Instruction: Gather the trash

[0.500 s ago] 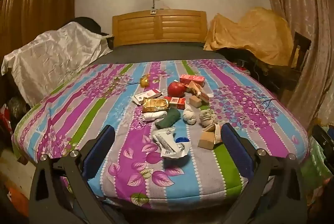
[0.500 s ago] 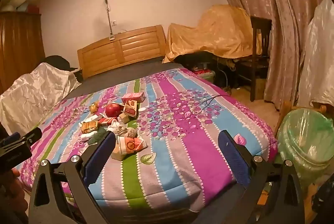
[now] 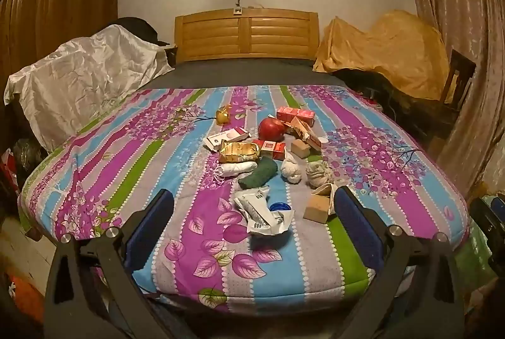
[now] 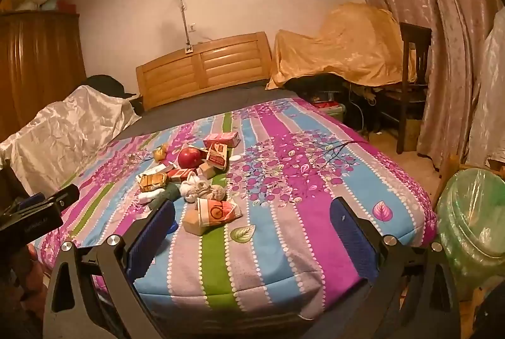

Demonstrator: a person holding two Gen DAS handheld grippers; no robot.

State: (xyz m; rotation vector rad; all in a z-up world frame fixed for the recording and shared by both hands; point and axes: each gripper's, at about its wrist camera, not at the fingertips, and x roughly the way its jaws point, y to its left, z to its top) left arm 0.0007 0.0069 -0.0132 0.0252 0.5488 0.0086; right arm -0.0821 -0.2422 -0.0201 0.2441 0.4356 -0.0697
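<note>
Both grippers hang off the foot of the bed, jaws wide, nothing in either: left gripper, right gripper. Headboard at the far end, white sheet over something to the left, yellow cloth and chair to the right, curtain beyond. Green-lined bin sits on the floor by the bed's right corner. Trash is clustered mid-bed: crumpled wrapper nearest, touching a blue cap; tan box just beside; socks, gold packet, red cartons behind. Red apple sits among the cartons.
</note>
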